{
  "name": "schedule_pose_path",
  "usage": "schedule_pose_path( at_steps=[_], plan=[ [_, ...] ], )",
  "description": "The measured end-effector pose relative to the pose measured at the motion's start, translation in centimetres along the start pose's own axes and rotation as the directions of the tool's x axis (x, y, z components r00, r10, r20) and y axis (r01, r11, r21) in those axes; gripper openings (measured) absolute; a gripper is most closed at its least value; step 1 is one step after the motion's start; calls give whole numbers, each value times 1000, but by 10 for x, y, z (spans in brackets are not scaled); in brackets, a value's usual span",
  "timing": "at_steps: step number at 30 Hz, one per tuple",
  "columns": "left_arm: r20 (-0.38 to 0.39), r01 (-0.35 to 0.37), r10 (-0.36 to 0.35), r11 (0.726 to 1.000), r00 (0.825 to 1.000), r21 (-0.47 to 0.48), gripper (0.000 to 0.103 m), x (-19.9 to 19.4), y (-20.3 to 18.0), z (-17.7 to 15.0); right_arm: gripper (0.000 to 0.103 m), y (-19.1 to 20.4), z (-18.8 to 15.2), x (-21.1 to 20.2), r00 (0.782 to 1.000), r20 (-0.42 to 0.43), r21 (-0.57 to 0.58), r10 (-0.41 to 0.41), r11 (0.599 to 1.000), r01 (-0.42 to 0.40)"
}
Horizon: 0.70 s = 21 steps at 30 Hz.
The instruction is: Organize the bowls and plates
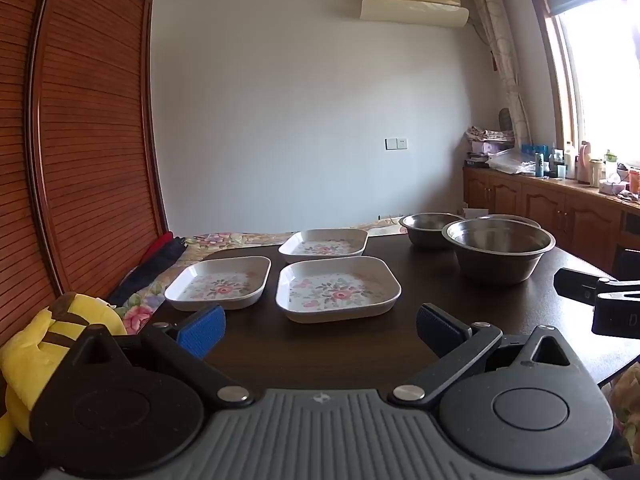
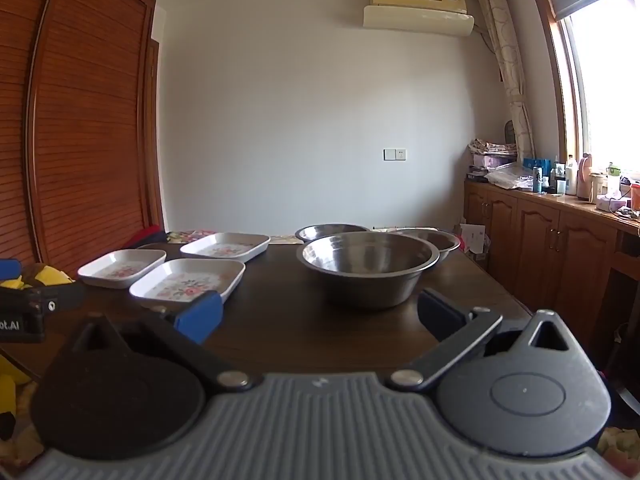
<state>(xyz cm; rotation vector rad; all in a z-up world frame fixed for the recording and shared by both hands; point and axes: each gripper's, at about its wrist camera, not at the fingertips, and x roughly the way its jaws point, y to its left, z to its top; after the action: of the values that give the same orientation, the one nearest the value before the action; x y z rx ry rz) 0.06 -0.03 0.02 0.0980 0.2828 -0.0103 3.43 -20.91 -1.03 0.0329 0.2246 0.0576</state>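
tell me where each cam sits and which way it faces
Left wrist: on the left gripper, low at the table's near edge, facing three floral plates; its open jaws show, and the right gripper at the frame's right.
Right wrist: on the right gripper, facing the steel bowls; open jaws show, left gripper at the frame's left.
Shared: table, plates, bowls, air conditioner.

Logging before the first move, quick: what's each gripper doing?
Left gripper: jaws open, holding nothing.
Right gripper: jaws open, holding nothing.
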Motion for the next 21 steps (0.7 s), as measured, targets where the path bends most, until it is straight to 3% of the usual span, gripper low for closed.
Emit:
schedule_pose_path(
  at_steps=[21],
  plan=[
    [-5, 0, 0, 1000, 1000, 4, 103, 2, -3, -4, 103, -7, 2, -2, 1000, 6, 3, -5, 1000, 5]
  ],
)
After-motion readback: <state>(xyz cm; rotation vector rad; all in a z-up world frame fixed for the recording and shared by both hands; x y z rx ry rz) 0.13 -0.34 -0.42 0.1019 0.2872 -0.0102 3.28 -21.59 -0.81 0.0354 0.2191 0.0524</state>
